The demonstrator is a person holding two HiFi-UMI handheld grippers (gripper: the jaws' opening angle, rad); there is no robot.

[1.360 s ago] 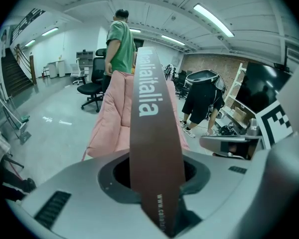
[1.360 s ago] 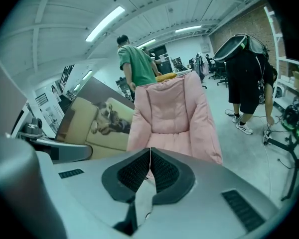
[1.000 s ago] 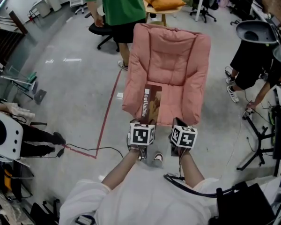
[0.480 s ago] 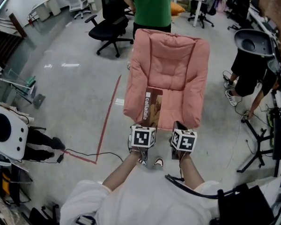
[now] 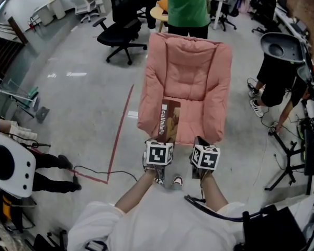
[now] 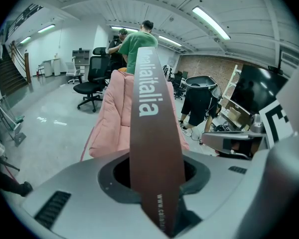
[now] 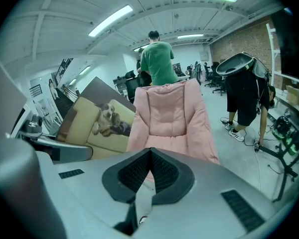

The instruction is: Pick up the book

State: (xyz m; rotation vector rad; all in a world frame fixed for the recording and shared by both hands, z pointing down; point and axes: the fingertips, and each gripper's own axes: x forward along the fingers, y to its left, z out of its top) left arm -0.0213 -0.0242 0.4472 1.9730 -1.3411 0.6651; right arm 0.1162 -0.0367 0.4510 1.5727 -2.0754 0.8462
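One change: the green-shirted person (image 5: pixel 187 4) stepped away; left gripper (image 5: pixel 163 141) stays clamped on the book (image 5: pixel 169 120), right gripper (image 5: pixel 200 141) stays closed.

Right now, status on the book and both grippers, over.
Left gripper shut on the book, held upright by the pink chair's front edge. Right gripper shut, empty. Nothing blocking; person in green beyond the chair.

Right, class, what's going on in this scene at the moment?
A person is working with two handheld grippers. The left gripper is clamped on the edge of the book, holding it upright in front of the pink armchair. The right gripper is shut and empty beside it.
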